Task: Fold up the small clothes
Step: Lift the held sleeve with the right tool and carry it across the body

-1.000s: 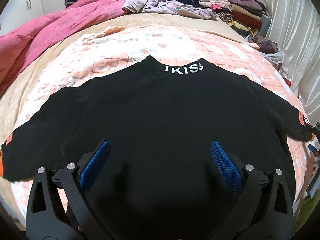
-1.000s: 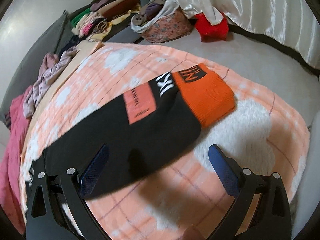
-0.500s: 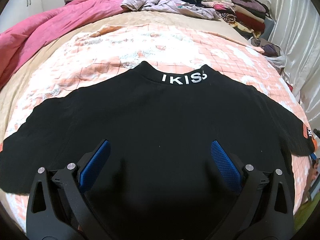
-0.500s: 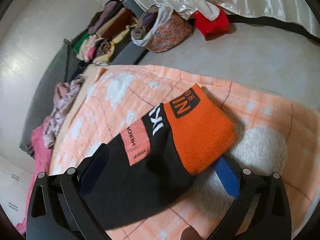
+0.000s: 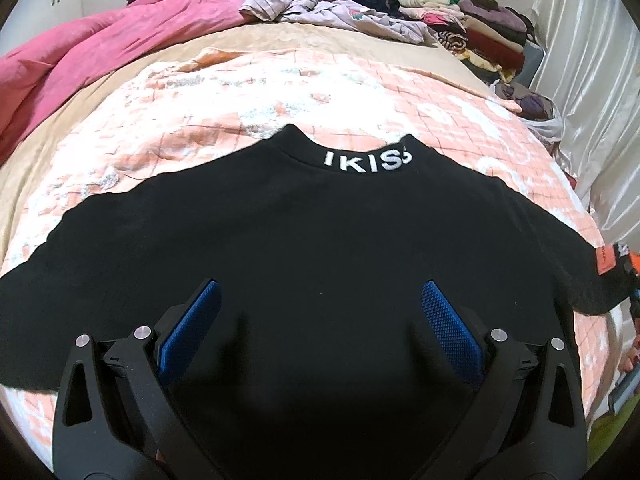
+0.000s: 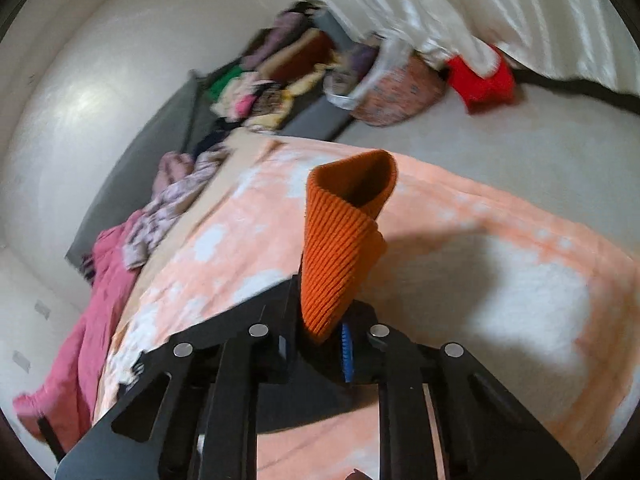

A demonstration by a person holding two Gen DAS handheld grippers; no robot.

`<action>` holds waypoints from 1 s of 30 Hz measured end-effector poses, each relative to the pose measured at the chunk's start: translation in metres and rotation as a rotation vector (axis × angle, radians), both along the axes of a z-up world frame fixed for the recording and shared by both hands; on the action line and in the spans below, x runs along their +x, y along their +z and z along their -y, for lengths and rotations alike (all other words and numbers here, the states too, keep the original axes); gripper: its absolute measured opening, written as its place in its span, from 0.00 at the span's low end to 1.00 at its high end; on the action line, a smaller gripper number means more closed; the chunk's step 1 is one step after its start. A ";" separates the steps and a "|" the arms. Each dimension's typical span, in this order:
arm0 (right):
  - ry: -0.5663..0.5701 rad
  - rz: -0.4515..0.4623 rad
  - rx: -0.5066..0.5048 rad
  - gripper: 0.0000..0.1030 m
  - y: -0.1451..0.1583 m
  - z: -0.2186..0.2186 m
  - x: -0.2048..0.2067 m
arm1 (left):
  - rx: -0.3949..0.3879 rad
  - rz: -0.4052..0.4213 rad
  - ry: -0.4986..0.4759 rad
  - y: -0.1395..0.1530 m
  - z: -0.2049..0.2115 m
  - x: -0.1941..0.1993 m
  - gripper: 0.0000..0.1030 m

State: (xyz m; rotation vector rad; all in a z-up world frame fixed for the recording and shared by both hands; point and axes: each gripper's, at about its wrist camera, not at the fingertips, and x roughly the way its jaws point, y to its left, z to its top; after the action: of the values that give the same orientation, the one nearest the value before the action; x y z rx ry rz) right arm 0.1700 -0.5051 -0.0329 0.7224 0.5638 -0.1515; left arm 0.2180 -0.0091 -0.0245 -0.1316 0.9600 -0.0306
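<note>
A black sweater (image 5: 312, 248) with white letters on its collar (image 5: 366, 159) lies flat on the peach blanket (image 5: 224, 92), sleeves spread to both sides. My left gripper (image 5: 320, 320) hovers open over the sweater's lower body, nothing between its blue pads (image 5: 450, 326). In the right wrist view my right gripper (image 6: 320, 340) has its jaws closing on the sleeve's orange ribbed cuff (image 6: 344, 240), which stands up from between the pads, lifted off the blanket (image 6: 500, 272). That sleeve's end (image 5: 608, 264) shows at the right edge of the left wrist view.
A pink duvet (image 5: 92, 48) and loose clothes (image 5: 328, 8) lie at the bed's far end. Stacks of folded clothes (image 5: 460, 16) stand at the far right. A patterned basket (image 6: 396, 92) and a red item (image 6: 480, 80) sit on the floor by white curtains (image 6: 460, 4).
My right gripper went from wide open around the sleeve end to closed on the orange cuff and lifted it. The left gripper drifted slightly over the sweater and stayed open.
</note>
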 end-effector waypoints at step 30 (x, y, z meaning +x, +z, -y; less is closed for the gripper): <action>0.687 0.056 -0.143 0.14 0.079 -0.368 0.067 | -0.117 0.045 0.074 0.006 -0.128 -0.019 0.91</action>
State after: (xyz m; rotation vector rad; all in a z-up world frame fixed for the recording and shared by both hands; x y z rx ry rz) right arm 0.2371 -0.1376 0.0462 0.3625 0.7101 0.4621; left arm 0.1987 0.1188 -0.0185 -0.2726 0.9082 -0.0216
